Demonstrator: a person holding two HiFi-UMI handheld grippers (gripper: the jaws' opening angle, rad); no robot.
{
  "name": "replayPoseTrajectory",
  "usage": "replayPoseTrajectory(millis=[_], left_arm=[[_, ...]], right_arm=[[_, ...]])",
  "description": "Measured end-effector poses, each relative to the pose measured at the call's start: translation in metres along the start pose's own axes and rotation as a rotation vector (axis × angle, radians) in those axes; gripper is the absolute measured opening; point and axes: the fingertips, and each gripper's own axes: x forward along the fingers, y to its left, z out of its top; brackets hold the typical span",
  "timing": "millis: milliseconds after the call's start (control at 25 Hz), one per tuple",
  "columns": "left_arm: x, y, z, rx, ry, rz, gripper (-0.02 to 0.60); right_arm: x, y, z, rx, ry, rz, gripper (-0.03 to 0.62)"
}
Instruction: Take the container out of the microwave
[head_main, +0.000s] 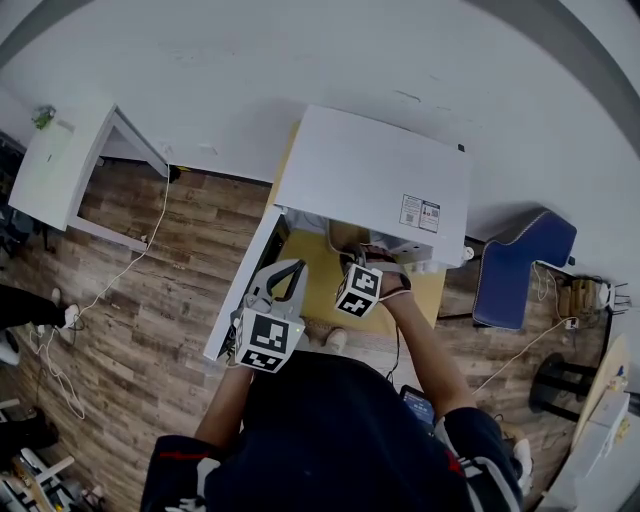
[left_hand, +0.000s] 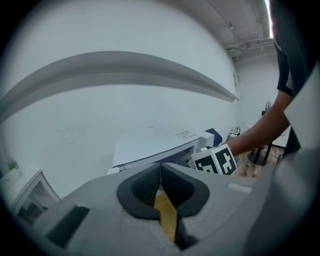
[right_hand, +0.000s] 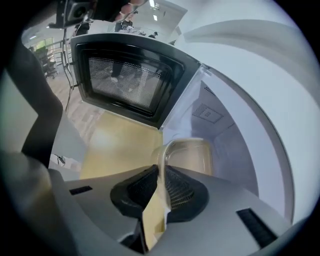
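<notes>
The white microwave (head_main: 370, 175) stands on a yellow table (head_main: 318, 290), its door (head_main: 245, 290) swung open to the left. A clear plastic container (right_hand: 192, 155) is at the mouth of the cavity (right_hand: 222, 132), partly over the table. My right gripper (right_hand: 162, 182) is shut on the container's near rim, which runs up between the pads. In the head view the right gripper (head_main: 365, 258) reaches into the opening and the container (head_main: 345, 238) shows just beyond it. My left gripper (head_main: 293, 270) is held over the open door, shut with nothing in it; its fingertips (left_hand: 161, 174) meet.
The door's dark window (right_hand: 130, 80) stands to the left of the container. A blue chair (head_main: 520, 265) is right of the microwave and a white shelf unit (head_main: 60, 165) far left. Cables (head_main: 130, 265) trail over the wooden floor.
</notes>
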Motion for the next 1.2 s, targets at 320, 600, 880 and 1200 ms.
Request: replayPoseTrajectory(millis=[320,600,880,1200], left_arm=[[-0.006,0.001,0.002,0.011,-0.011,0.002,0.017],[-0.003,-0.005,0.012,0.04,-0.033,-0.014,0.017],[-0.001,-0.013,0.02,0.062,-0.044,-0.036,0.017],[-0.001,-0.024,0.022,0.081,-0.05,-0.056,0.017]], right_arm=[[-0.017,0.014,-0.001,0.028,0.008,0.021,0.046],[-0.031,0.024,-0.007,0.043,0.015,0.027,0.044],[-0.046,0.036,-0.014,0.049,0.023,0.022,0.044],[-0.061,0.052,-0.023,0.057,0.031,0.009,0.044]])
